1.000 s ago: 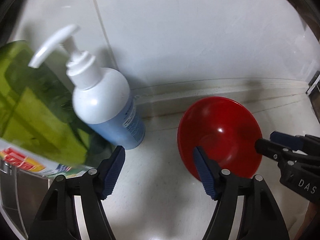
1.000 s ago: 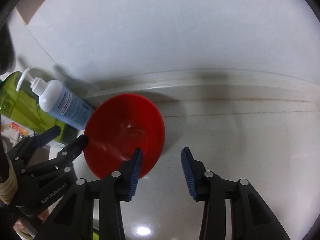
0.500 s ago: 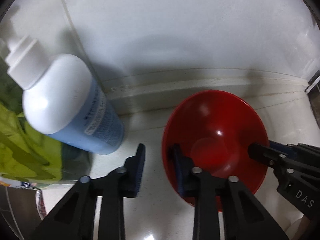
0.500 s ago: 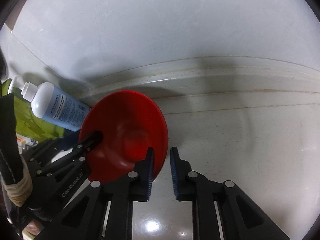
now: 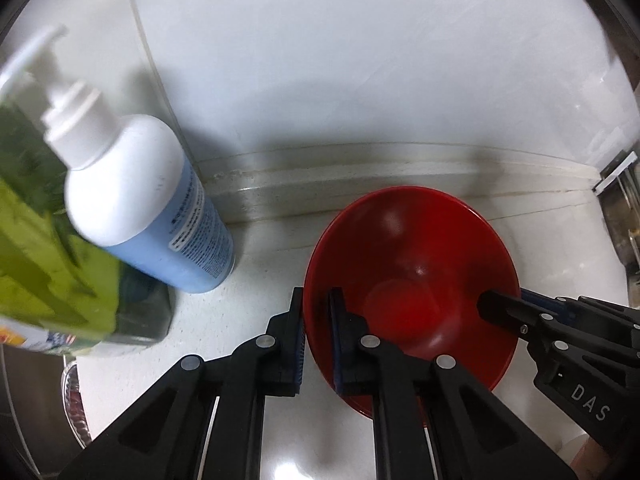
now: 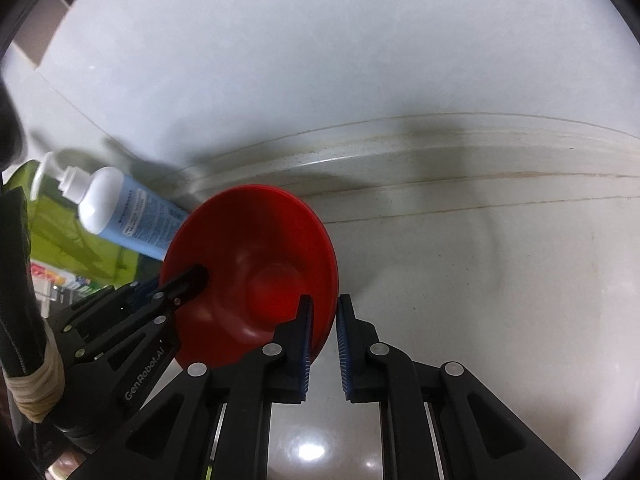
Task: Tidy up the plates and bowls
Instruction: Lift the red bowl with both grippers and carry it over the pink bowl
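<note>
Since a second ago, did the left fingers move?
Yes. The left gripper slid right, away from the pump bottle, and closed its fingers over the near-left rim of the red bowl.

A pale, glossy stone countertop [image 5: 248, 320] fills the lower half of both views, meeting a white wall along a raised back ledge. On it, at left of the frame, stand a blue-and-white pump bottle [image 5: 152, 216] and a green carton [image 5: 52, 272]. The red bowl [image 5: 412, 280] sits at centre, near the ledge.
</note>
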Available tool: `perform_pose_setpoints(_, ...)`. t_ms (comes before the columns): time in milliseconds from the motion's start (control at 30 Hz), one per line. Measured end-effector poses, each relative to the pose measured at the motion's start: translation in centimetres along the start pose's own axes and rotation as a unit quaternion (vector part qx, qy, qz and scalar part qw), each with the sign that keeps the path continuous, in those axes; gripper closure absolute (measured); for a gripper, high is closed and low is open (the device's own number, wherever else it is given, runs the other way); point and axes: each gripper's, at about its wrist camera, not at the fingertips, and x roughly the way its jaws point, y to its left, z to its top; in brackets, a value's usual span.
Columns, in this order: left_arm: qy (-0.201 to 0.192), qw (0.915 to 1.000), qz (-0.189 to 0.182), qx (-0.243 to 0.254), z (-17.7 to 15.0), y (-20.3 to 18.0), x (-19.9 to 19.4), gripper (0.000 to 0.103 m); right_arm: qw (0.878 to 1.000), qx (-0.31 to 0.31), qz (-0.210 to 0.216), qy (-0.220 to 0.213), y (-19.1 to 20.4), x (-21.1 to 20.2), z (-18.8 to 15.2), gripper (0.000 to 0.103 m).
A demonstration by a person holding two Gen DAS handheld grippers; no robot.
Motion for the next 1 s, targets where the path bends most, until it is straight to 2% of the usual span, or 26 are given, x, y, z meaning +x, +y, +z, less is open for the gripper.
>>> perform_pose_setpoints(400, -0.036, 0.9989, -0.028, 0.009, -3.1, -0.8, -6.3, 0.091, 0.999, -0.02, -0.013, -0.043, 1.1, -6.1, -3.7, 0.09)
perform_pose_setpoints(767, -0.058, 0.9957, -0.064, 0.036, -6.8, -4.4, -12.3, 0.09, 0.997, -0.002, -0.014, -0.07, 0.1, -11.1, -8.1, 0.09)
perform_pose_setpoints(1000, -0.065, 0.9923, -0.088, 0.059, -9.3, -7.5, -14.4, 0.09, 0.995, -0.004, -0.039, -0.096, -1.1, -15.3, -12.0, 0.09)
